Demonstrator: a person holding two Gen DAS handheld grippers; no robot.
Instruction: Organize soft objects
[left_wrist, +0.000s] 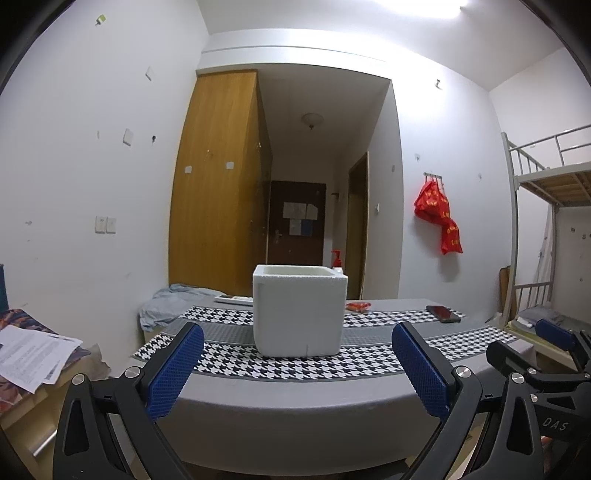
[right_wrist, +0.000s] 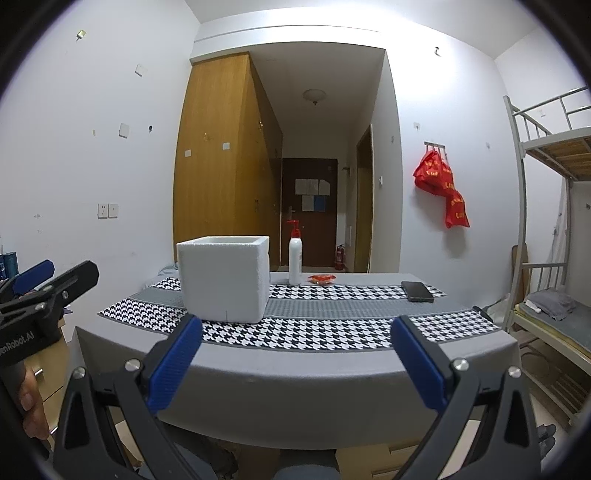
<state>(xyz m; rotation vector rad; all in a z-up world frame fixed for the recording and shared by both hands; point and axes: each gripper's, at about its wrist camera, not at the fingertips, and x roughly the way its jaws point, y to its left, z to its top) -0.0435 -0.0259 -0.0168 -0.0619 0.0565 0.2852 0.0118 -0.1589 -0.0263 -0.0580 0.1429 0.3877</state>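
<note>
Grippers, left gripper (left_wrist: 297, 365) and right gripper (right_wrist: 295, 360), hang wide apart, empty, before the desk's (right_wrist: 295, 369) near edge; foam box (right_wrist: 223, 278) near its left end, red packet (right_wrist: 322, 279) by the far edge.

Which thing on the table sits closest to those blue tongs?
The white foam box, on the near checked strip; the pump bottle, red packet and phone lie farther back.

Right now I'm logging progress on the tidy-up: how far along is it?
Nothing looks done yet. The white foam box stands open-topped on the table runner; its inside is hidden. Nothing is in hand: the left hand-held gripper and right hand-held gripper are both open, short of the table. The small red packet still lies by the pump bottle.
</note>
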